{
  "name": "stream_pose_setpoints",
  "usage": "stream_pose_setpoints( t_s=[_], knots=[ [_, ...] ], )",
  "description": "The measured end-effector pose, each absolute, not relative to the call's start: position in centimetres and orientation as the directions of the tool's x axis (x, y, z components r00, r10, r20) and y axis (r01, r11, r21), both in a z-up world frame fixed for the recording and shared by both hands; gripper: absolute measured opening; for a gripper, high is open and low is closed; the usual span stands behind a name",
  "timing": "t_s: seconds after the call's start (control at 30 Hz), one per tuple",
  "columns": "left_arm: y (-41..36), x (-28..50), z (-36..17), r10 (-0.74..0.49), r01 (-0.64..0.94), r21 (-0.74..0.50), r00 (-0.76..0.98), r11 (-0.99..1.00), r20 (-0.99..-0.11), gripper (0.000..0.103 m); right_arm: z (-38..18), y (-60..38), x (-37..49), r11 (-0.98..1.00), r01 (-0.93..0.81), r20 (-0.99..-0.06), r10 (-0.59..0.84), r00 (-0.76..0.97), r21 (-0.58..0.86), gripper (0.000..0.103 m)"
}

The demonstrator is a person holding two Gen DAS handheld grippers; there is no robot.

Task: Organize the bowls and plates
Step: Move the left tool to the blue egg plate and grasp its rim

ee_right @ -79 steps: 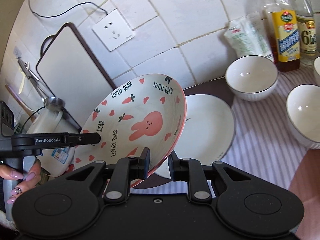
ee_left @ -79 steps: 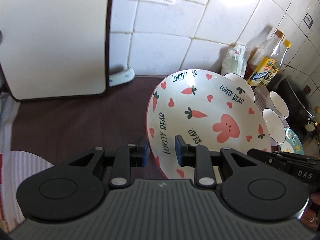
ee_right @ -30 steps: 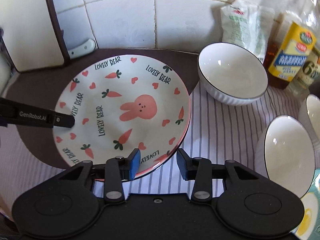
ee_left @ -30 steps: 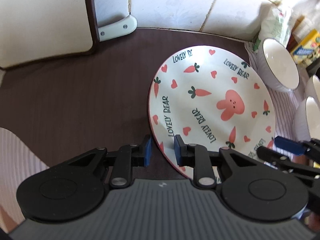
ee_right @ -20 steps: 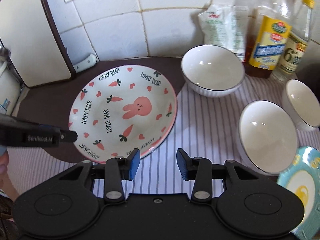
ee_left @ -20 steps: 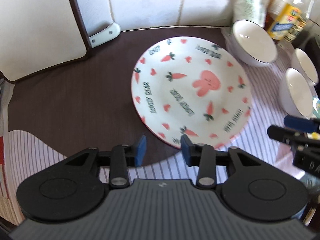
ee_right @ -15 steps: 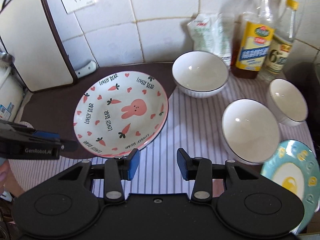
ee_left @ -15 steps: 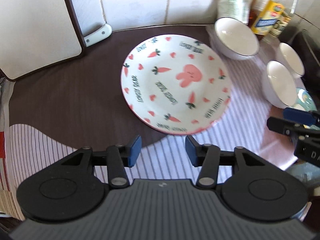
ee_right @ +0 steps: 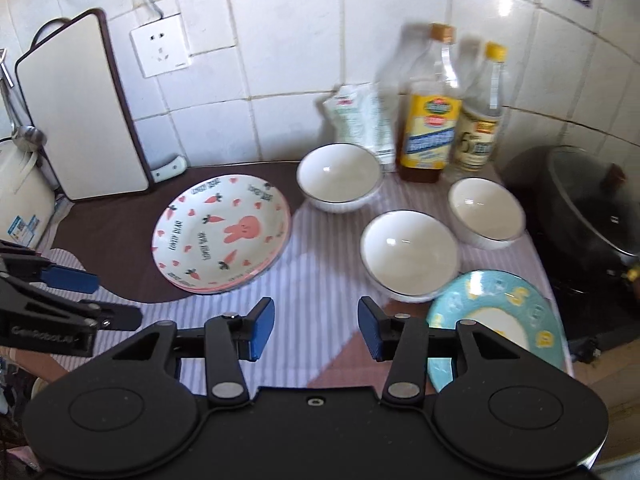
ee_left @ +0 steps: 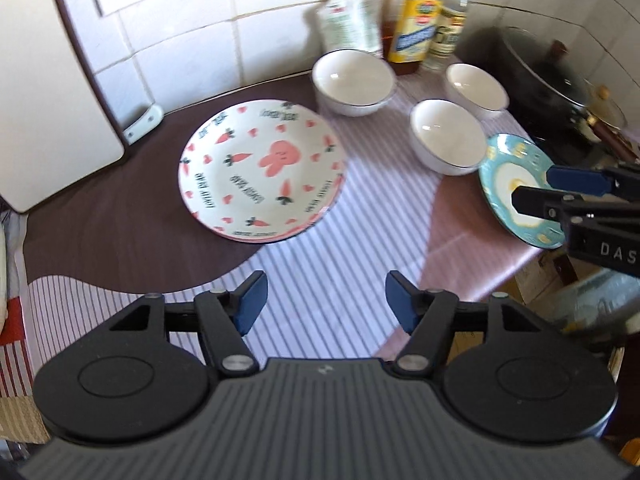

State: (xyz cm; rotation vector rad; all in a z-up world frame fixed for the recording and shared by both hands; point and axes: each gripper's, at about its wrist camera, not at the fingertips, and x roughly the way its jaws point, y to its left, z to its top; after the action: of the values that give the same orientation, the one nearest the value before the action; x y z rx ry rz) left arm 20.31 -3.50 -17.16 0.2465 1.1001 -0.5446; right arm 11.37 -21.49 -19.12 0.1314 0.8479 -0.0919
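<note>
L gripper point(ee_left: 324, 300) & R gripper point(ee_right: 316, 330): both jaws apart, nothing between them, and both have just been opening, L by a lot, R only a bit. Each hangs above the striped cloth point(ee_left: 340, 260), on the near side of the bunny plate point(ee_left: 262, 168).

Change: a moment ago both had the bunny plate by its near rim, tilted up; now it lies flat and free, and both grippers have backed up and away from it. A rim peeks out beneath it in the R view, so it looks to sit on another plate. So that stacking step reads as done; pile has begun.

Round plate, so no real long axis; face up, rim level. Bunny's ears point away from the grippers & to the right, toward the big bowl point(ee_left: 354, 80).

Left to sort, all right of the bunny plate: big bowl just beside it by the wall, two smaller bowls point(ee_right: 408, 254) point(ee_right: 486, 212) further right, blue plate point(ee_right: 496, 320) near the counter edge, closest to the R gripper. Prob next: blue plate onto the pile.
</note>
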Motion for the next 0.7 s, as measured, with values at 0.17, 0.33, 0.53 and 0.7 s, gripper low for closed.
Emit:
stream_pose_setpoints(
  t_s=[0.17,0.33,0.53,0.7],
  knots=[
    [-5.7,17.8,-16.2,-0.318,0.584,-0.066,0.340,0.809,-0.885,0.073,-18.3,-23.4,8.1,0.984,0.160,-0.724,-0.050,0.688,0.084,0.063],
    [-8.0,16.0,-16.0,-0.340,0.610,-0.058,0.358,0.790,-0.869,0.077,-18.4,-25.5,4.7,0.983,0.152,-0.669,-0.043,0.742,0.106,0.065],
    [-11.4,15.1,-16.9,-0.354,0.625,-0.046,0.377,0.779,-0.856,0.080,-20.1,-28.1,1.5,0.983,0.158,-0.595,-0.071,0.800,0.095,0.066],
    [-14.4,15.0,-18.5,-0.376,0.641,-0.054,0.377,0.766,-0.846,0.086,-22.4,-31.0,-0.1,0.982,0.164,-0.515,-0.092,0.852,0.097,0.066]
  ],
)
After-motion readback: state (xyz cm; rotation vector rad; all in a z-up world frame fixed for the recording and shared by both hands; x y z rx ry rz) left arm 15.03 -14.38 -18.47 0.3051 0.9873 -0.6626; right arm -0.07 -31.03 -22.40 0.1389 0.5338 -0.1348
